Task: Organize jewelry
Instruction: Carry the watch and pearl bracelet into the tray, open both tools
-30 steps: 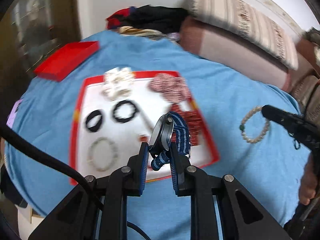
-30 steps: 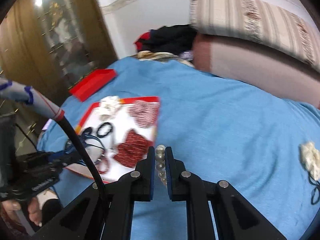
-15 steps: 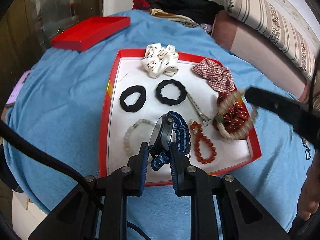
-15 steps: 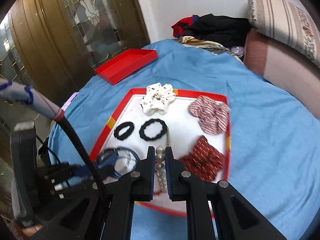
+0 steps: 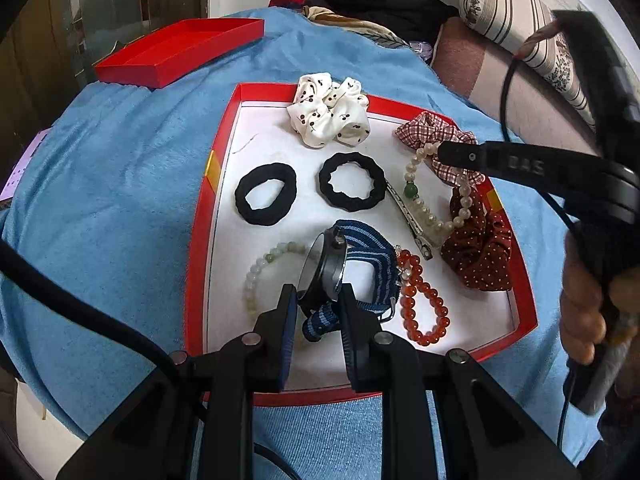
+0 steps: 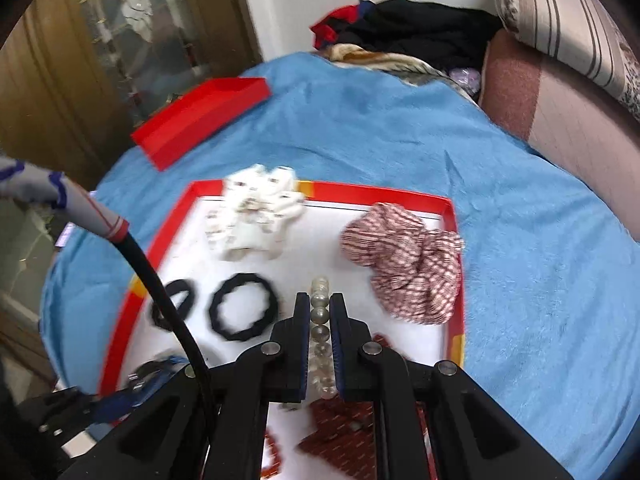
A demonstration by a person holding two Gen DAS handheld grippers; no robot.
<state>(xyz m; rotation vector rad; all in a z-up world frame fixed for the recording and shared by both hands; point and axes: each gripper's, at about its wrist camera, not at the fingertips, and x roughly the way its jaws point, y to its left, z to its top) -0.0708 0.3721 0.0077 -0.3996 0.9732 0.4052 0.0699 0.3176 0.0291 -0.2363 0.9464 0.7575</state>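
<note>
Two upright catches: watch (image 5: 326,268), bracelet (image 5: 424,200)

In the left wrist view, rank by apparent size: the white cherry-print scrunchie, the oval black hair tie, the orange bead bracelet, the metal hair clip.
1. white cherry-print scrunchie
2. oval black hair tie and orange bead bracelet: too close to rank, and the bracelet lies nearer the camera
3. metal hair clip

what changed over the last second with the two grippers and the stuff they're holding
The right gripper carried the pearl bracelet from off to the right, above the blue blanket, to above the red tray, near the checked scrunchie. The left gripper came in closer over the tray. Unchanged: it stays shut on the watch, and everything in the tray lies as before.
</note>
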